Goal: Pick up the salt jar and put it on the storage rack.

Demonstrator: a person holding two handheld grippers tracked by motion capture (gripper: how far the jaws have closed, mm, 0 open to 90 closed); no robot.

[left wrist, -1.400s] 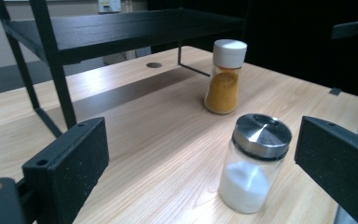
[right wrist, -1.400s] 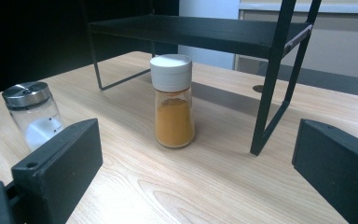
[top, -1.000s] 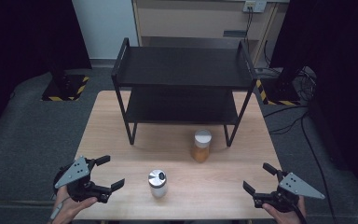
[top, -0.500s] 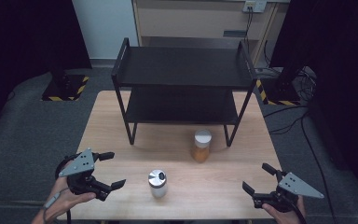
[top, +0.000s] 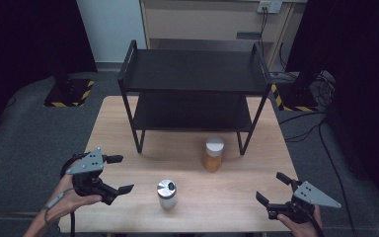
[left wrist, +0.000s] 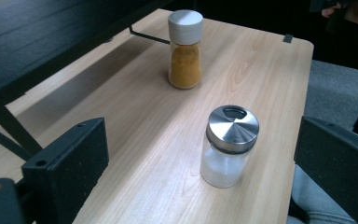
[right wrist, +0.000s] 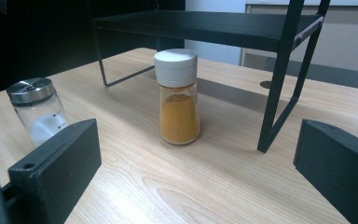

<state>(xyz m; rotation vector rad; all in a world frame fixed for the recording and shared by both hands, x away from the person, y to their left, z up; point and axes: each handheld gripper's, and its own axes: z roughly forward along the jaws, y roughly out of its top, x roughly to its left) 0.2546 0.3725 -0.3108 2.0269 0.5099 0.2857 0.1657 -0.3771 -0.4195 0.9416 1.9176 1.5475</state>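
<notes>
Left tool (top: 114,174) sits over the near-left part of the bench (top: 237,197), jaws spread wide, nothing between them. It points across at the salt jar (top: 167,193) – a clear jar with a steel lid and white contents, standing upright near the front edge, about mid-bench. In the left gripper view the jar (left wrist: 228,145) stands just ahead of the jaws, closer to the right one, not touching either.

Right tool (top: 272,190) is at the near-right corner, held in a hand (top: 303,224) at the bench edge. Jaws wide apart, empty. It faces the spice jar (top: 213,154) – white cap, orange powder, upright, standing just in front of the rack (top: 192,74) near its front-right leg. In the right gripper view the spice jar (right wrist: 177,95) is centred between the jaws but well ahead of them; the rack leg stands just to its right, the salt jar (right wrist: 36,109) off to the left.

The two jars are apart, the spice jar farther back and to the right. Both rack shelves are bare in the high view.
</notes>
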